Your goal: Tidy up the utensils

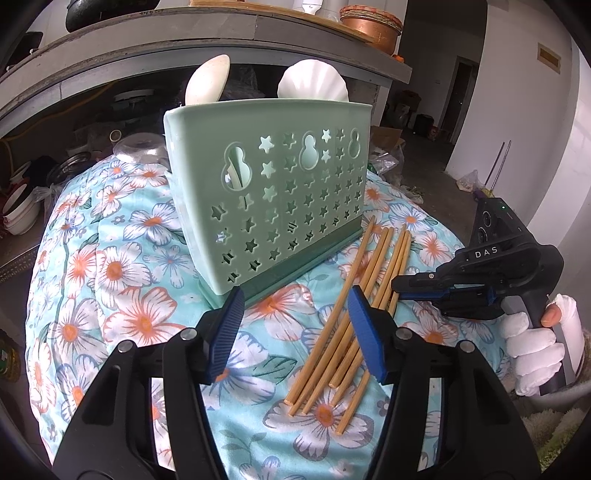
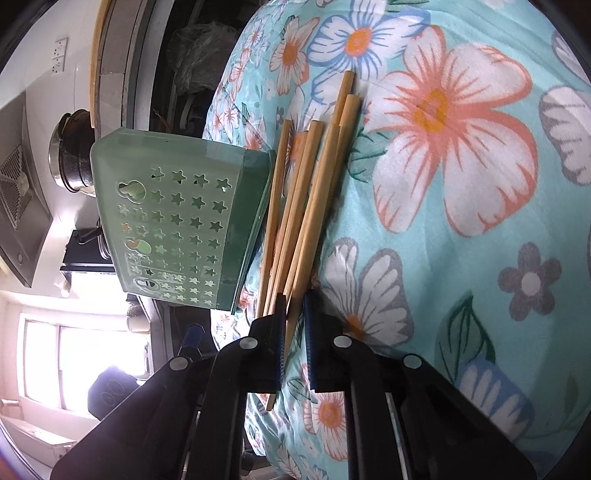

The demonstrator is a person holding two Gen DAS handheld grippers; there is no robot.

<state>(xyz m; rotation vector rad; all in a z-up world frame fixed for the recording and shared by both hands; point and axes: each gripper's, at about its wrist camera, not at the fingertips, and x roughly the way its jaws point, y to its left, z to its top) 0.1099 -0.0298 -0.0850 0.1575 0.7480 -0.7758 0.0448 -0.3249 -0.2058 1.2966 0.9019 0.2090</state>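
Observation:
A mint-green utensil holder (image 1: 273,192) with star cut-outs stands on the floral cloth (image 1: 122,295), holding a white spoon (image 1: 207,79) and a white shell-shaped scoop (image 1: 314,83). Several wooden chopsticks (image 1: 354,317) lie on the cloth to its right. My left gripper (image 1: 295,332) is open and empty, hovering in front of the holder's base, its right finger over the chopsticks. My right gripper (image 2: 294,339), rolled sideways, has its jaws nearly closed around one chopstick (image 2: 295,317) of the bundle (image 2: 310,206). It also shows in the left wrist view (image 1: 417,290). The holder (image 2: 177,221) sits beside the bundle.
A grey shelf (image 1: 221,40) with a copper bowl (image 1: 369,22) and a dark pot runs behind the holder. Bowls and pans are stacked at the far left (image 1: 22,210). The cloth drops off at its right edge toward the floor (image 1: 436,162).

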